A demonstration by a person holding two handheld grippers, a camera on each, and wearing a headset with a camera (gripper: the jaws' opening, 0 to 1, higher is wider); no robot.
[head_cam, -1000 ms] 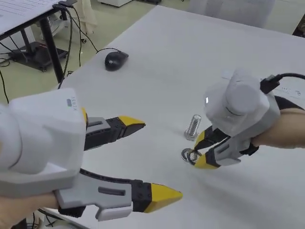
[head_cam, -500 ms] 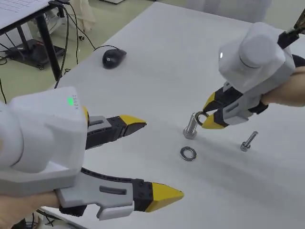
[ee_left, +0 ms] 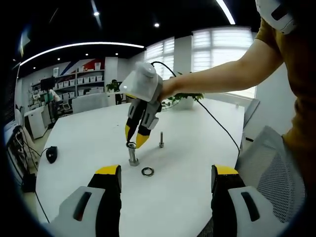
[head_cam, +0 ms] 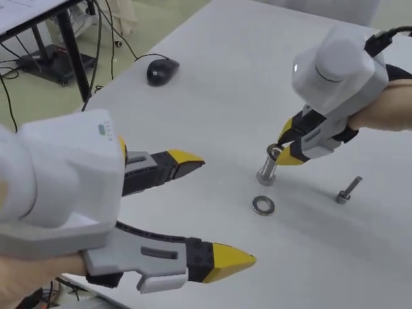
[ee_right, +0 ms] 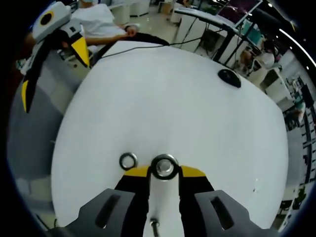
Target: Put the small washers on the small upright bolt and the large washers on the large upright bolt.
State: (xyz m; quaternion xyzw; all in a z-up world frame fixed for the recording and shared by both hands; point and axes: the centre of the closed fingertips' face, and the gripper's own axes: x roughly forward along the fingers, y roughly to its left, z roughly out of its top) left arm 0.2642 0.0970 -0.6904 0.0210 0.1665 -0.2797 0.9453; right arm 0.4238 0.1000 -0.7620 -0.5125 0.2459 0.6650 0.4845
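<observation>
One washer [head_cam: 275, 152] sits clamped in right gripper [head_cam: 284, 147] at bolt [head_cam: 266, 171] top. Second washer [head_cam: 263, 205] lies beside bolt. Left gripper [head_cam: 228, 211] gapes.

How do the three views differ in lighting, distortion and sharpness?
Head view: even, soft light, faint shadows beside the large bolt and loose washer; the left hand-held gripper looms large up close. Left gripper view: fisheye bends the table edge; windows glare against a dark ceiling. Right gripper view: strong curvature; the held washer looks slightly soft.
</observation>
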